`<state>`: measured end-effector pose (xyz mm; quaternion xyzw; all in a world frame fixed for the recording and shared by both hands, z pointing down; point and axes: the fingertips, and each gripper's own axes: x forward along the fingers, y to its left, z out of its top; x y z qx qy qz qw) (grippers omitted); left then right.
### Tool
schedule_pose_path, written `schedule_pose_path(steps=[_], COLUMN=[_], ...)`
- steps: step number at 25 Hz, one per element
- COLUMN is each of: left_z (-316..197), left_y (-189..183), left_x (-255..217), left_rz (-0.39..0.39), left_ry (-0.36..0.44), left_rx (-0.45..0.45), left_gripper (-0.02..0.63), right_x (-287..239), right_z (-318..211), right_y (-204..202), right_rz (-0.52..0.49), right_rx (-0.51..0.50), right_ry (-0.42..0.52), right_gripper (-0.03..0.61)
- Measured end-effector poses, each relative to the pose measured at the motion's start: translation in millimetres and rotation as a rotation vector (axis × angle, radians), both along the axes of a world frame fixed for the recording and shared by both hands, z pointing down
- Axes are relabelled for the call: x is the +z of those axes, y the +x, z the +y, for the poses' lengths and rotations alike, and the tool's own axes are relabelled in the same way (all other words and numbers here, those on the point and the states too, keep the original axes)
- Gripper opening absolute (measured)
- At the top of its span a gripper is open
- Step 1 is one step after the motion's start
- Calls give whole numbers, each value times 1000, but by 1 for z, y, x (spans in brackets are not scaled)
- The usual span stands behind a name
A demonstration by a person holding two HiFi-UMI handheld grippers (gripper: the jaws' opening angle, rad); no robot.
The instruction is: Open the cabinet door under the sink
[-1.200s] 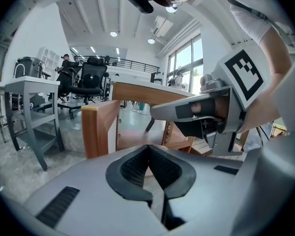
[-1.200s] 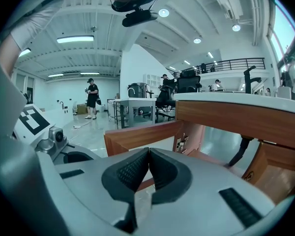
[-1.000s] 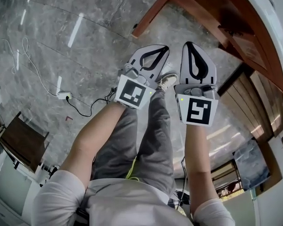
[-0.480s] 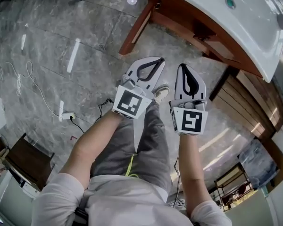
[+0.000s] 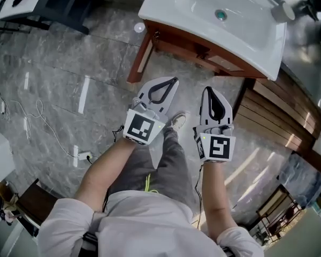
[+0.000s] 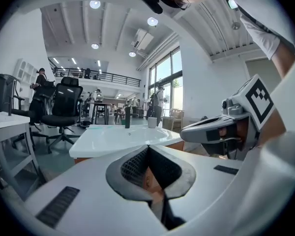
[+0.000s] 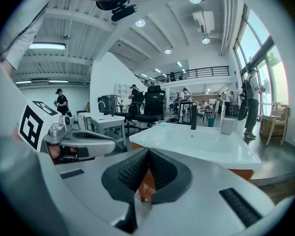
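A white sink (image 5: 224, 20) sits on a red-brown wooden cabinet (image 5: 184, 48) at the top of the head view. My left gripper (image 5: 175, 81) and right gripper (image 5: 207, 89) hang side by side in the air in front of it, apart from the cabinet. Both are shut with nothing between their pads. In the left gripper view the closed tips of my left gripper (image 6: 147, 147) point at the sink (image 6: 118, 136). In the right gripper view my right gripper (image 7: 148, 150) points at the basin (image 7: 201, 141), with a strip of cabinet (image 7: 268, 174) below it. The door's front is mostly hidden under the basin.
A slatted wooden panel (image 5: 273, 116) lies right of the cabinet. A power strip with cables (image 5: 77, 155) is on the grey floor at left. A black tap (image 7: 193, 116) and a cup (image 7: 228, 125) stand on the sink. Office chairs (image 6: 64, 107) and a white desk (image 6: 5, 124) stand beyond.
Both grippers have risen, still side by side and shut. The sink and cabinet have come much further into the head view from the top right.
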<state>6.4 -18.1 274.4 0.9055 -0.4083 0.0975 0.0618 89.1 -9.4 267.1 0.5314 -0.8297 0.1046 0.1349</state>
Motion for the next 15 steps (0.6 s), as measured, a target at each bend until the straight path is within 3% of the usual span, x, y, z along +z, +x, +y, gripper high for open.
schedule_pose_path(steps=[7,15], left_z=[1,5], left_y=[27,55], left_x=[-78,-163], left_rz=[34,61], left_ry=[21,99], left_rx=[5,27], left_gripper=[17,17], right_x=[-71,-151], right_z=[9,23], right_y=[48,92], right_rz=[-54,-83], right_rx=[98,123], right_ry=[39,121], right_gripper=[32,32])
